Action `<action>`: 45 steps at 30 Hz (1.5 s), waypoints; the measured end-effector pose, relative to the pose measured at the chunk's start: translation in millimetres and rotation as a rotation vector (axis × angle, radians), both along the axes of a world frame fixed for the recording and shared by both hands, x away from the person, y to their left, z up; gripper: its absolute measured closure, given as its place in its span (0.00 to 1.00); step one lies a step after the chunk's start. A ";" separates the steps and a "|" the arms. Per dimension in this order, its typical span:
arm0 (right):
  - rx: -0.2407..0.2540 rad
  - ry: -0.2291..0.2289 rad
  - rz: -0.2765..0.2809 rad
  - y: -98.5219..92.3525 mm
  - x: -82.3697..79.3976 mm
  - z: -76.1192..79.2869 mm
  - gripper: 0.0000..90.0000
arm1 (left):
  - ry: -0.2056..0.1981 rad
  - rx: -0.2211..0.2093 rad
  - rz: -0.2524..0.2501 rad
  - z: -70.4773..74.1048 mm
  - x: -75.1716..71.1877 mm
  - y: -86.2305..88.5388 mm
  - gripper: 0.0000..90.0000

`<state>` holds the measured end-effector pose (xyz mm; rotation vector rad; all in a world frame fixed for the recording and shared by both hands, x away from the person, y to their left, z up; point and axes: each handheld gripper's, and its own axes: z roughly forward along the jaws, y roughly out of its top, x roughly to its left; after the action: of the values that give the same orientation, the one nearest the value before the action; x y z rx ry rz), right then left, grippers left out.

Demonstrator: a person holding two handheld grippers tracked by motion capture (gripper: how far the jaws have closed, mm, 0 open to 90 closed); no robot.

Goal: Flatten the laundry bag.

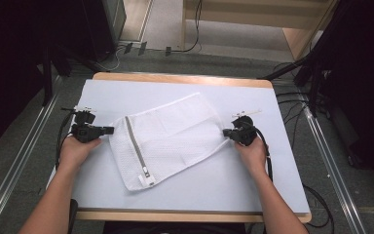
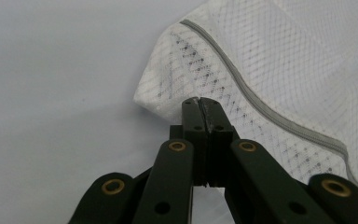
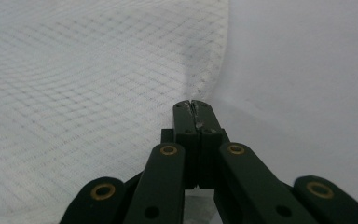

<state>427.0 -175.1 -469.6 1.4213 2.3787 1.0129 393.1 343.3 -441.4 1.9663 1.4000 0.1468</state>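
The white mesh bag (image 1: 168, 139) lies flat mid-table, and the left gripper (image 1: 111, 130) at its nine o'clock edge and the right gripper (image 1: 225, 132) at three o'clock each pinch it tight — so both should lift together, evenly, keeping it stretched.

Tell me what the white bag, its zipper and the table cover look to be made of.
White bag: looks like fine synthetic mesh, matte; a diamond net pattern shows in both gripper views, and it is slightly see-through. Zipper: grey woven tape; its pull looks metallic, though too small to be sure. Table cover: smooth, matte, pale sheet, perhaps plastic or paper, over a wood-look edge.
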 end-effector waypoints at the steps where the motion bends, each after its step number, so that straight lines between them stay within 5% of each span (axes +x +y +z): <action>1: 0.001 -0.007 -0.007 -1.5 2.4 -0.3 1.00 | -0.001 -0.007 -0.008 0.2 -1.4 -0.5 1.00; 13: 0.048 0.001 -0.054 -11.1 46.1 7.3 1.00 | -0.017 0.019 -0.052 6.6 -32.7 -21.6 1.00; 20: 0.055 -0.008 -0.034 -4.5 67.4 10.4 1.00 | -0.007 0.024 -0.096 7.4 -64.1 -34.0 1.00; 25: 0.057 -0.005 -0.035 -0.4 75.8 7.3 1.00 | -0.026 0.037 -0.112 8.5 -72.2 -36.8 0.94; 30: 0.059 -0.030 -0.048 -0.4 71.9 13.0 0.86 | -0.072 0.014 -0.093 18.0 -69.1 -31.1 0.85; 45: 0.057 -0.070 0.022 9.0 11.5 31.2 0.78 | -0.056 0.017 -0.133 31.1 10.0 -48.8 0.71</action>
<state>438.5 -166.1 -438.3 1.3579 2.3387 1.1260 403.1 294.5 -410.3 2.0465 1.2322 0.1525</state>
